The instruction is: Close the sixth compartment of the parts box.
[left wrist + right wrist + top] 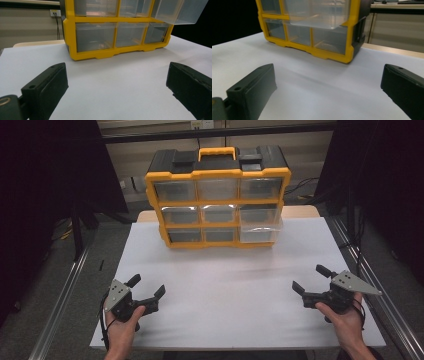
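A yellow-framed plastic organizer cabinet with a black top and a yellow carry handle [218,195] stands upright at the far middle of the white tabletop [230,280], its front turned toward the person. The front is a grid of nine clear plastic drawers, three rows of three, each set in a yellow frame. One clear drawer [259,231] on the cabinet's right side, in the lower rows, sticks out past the frame; the others sit flush. In the left claw view that pulled-out drawer [178,11] juts forward at the upper right, and in the right claw view it [318,12] overhangs the bottom row.

The left claw [148,287] rests near the front left edge of the tabletop, jaws spread wide with nothing between them. The right claw [310,279] sits near the front right edge, likewise gaping and empty. Both are well apart from the cabinet.
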Action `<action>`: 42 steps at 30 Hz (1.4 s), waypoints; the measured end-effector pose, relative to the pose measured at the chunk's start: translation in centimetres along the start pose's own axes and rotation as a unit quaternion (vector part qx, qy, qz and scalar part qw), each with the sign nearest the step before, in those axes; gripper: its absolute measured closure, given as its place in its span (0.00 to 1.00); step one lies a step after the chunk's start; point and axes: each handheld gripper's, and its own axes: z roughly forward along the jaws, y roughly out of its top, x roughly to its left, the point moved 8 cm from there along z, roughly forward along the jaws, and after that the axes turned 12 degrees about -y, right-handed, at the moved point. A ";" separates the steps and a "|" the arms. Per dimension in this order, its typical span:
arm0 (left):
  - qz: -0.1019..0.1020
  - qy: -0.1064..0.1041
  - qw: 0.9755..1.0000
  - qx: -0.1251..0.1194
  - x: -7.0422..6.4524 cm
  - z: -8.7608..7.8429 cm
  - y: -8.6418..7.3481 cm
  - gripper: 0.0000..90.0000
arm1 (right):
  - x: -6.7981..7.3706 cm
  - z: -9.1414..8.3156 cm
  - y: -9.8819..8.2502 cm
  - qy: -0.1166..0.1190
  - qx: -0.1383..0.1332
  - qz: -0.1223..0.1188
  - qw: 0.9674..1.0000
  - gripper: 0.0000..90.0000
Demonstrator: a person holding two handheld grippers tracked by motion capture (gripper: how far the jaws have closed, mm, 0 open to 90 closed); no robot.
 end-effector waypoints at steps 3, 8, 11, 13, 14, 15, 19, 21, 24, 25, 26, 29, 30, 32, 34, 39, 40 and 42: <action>0.001 -0.001 1.000 0.000 0.0 -0.2 0.0 0.04 | 0.6 0.1 0.3 0.014 -0.007 -0.007 1.000 0.00; -0.004 -0.003 1.000 -0.003 -0.2 0.0 0.0 0.04 | 1.9 0.3 0.6 0.029 -0.012 -0.005 1.000 0.00; -0.001 -0.002 1.000 0.002 -0.2 0.1 0.0 0.04 | 2.8 0.3 0.8 0.048 -0.012 -0.004 0.999 0.00; -0.004 -0.009 1.000 0.003 -0.3 0.2 -0.1 0.04 | 3.4 0.4 0.9 0.057 -0.013 -0.005 0.998 0.00; -0.002 -0.003 1.000 0.007 -0.2 0.2 -0.2 0.04 | 3.6 0.5 0.9 0.063 -0.013 -0.007 0.998 0.00; -0.003 -0.004 1.000 0.006 -0.2 0.2 -0.2 0.04 | 3.6 0.5 0.9 0.063 -0.013 -0.007 0.998 0.00; -0.001 -0.006 1.000 0.006 -0.2 0.1 -0.2 0.04 | 4.6 0.6 1.0 0.080 -0.014 -0.014 0.997 0.00; 0.002 -0.005 1.000 0.006 -0.2 0.1 -0.2 0.04 | 4.9 0.6 1.2 0.083 -0.016 -0.009 0.996 0.00; -0.003 -0.002 1.000 0.009 -0.1 0.2 -0.3 0.04 | 5.3 1.1 1.4 0.087 -0.020 -0.010 0.996 0.00; -0.003 -0.002 1.000 0.009 -0.1 0.2 -0.3 0.04 | 5.3 1.1 1.4 0.087 -0.020 -0.010 0.996 0.00; -0.004 -0.002 1.000 0.006 -0.2 0.2 -0.2 0.04 | 5.6 1.4 1.5 0.091 -0.020 -0.011 0.996 0.01; -0.004 -0.005 1.000 0.006 -0.3 0.2 -0.2 0.04 | 5.9 1.8 1.5 0.094 -0.016 -0.010 0.995 0.01; -0.005 -0.003 1.000 0.006 -0.2 0.1 -0.3 0.04 | 6.0 1.9 1.6 0.096 -0.018 -0.010 0.995 0.01; -0.007 -0.003 1.000 0.005 -0.1 0.1 -0.3 0.04 | 6.3 1.9 1.8 0.100 -0.022 -0.009 0.995 0.01; -0.009 -0.007 1.000 0.002 -0.2 0.1 -0.2 0.04 | 6.7 2.0 2.1 0.106 -0.023 -0.009 0.994 0.00; -0.004 -0.004 1.000 0.002 -0.3 0.1 -0.1 0.04 | 7.5 2.7 2.7 0.118 -0.027 -0.010 0.993 0.00; -0.007 -0.004 1.000 0.000 -0.3 0.2 -0.1 0.04 | 7.5 2.7 2.7 0.118 -0.027 -0.010 0.993 0.00; -0.006 -0.004 1.000 0.000 -0.2 0.1 -0.1 0.04 | 7.7 3.0 2.8 0.122 -0.028 -0.015 0.992 0.00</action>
